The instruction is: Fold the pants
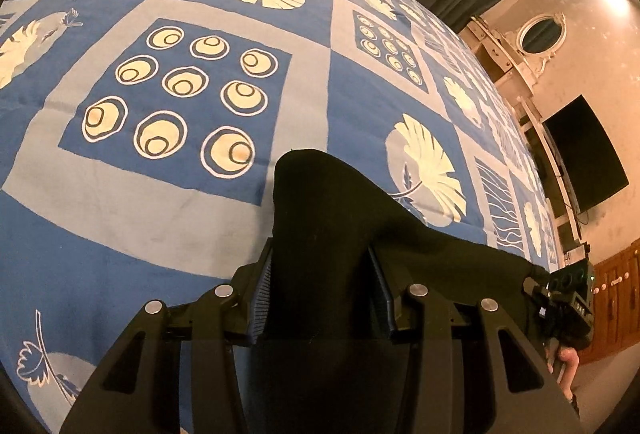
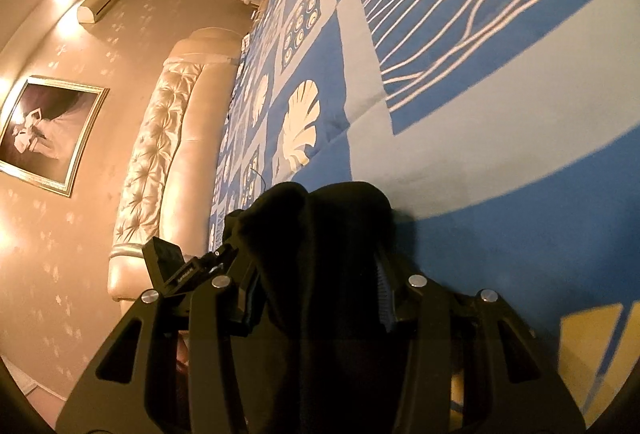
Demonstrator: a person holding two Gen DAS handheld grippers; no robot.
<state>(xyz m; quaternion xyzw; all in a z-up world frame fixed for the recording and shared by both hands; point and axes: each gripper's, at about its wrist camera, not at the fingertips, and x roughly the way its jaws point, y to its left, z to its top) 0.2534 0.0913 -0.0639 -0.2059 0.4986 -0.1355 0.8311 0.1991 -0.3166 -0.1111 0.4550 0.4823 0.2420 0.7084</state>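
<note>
Both tools [image 1: 320, 274] [image 2: 316, 274] clamped on black pants [image 1: 320, 218], above patterned blue bedspread [image 1: 160, 194].

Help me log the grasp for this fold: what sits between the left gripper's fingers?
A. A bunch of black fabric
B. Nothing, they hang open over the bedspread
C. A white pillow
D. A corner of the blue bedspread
A: in the left wrist view the black pants bulge up between the left gripper fingers, above the blue patterned bedspread.

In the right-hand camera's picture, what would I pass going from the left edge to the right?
Framed picture → tufted headboard → black pants clamped in the right gripper → blue patterned bedspread.
</note>
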